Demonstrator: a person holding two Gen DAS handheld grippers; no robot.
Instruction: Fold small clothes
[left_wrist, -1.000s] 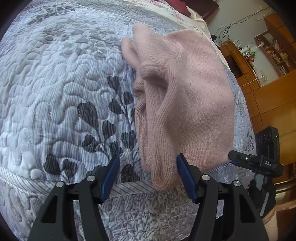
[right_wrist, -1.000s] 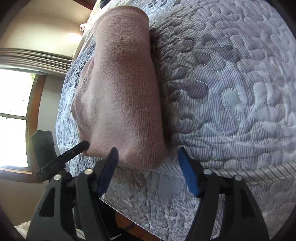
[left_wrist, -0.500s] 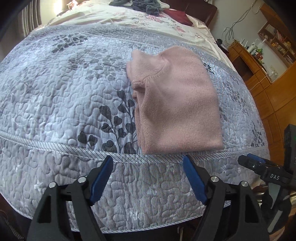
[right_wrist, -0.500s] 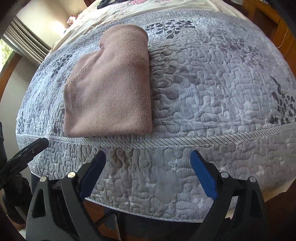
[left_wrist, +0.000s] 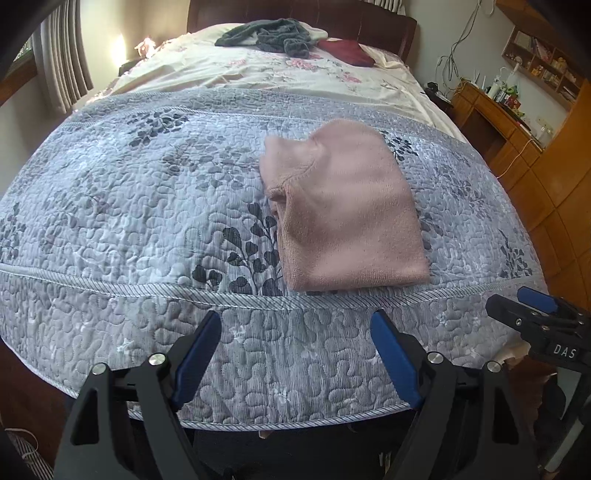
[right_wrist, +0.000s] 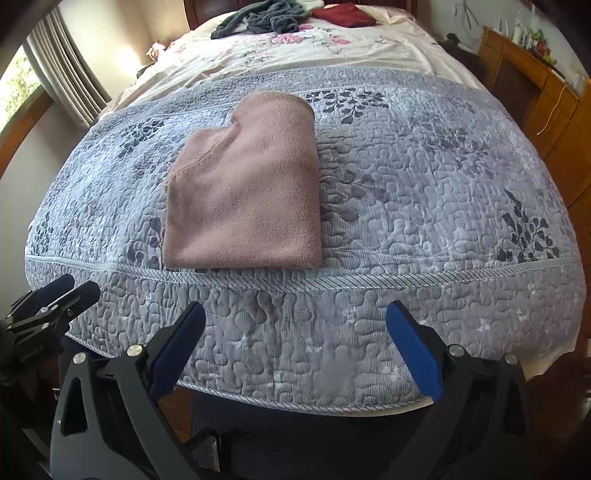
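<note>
A pink knitted garment (left_wrist: 343, 210) lies folded into a compact block on the grey quilted bedspread (left_wrist: 147, 206), close to the bed's front edge. The right wrist view shows the same pink garment (right_wrist: 247, 188) left of centre. My left gripper (left_wrist: 295, 332) hangs open in front of the bed's edge, below the garment and apart from it, nothing between its blue pads. My right gripper (right_wrist: 295, 325) is also open and empty, off the front edge of the bedspread (right_wrist: 424, 192). Each gripper shows at the side of the other's view: the right gripper (left_wrist: 532, 310) and the left gripper (right_wrist: 55, 295).
A dark grey heap of clothes (left_wrist: 269, 37) and a dark red garment (left_wrist: 347, 51) lie at the head of the bed on a floral sheet (left_wrist: 295, 74). A wooden desk and shelves (left_wrist: 509, 110) stand to the right. Curtains (left_wrist: 62, 66) hang at the left.
Both grippers have drawn back from the pink garment and off the front edge of the bed. The garment now lies flat and free of both grippers.
</note>
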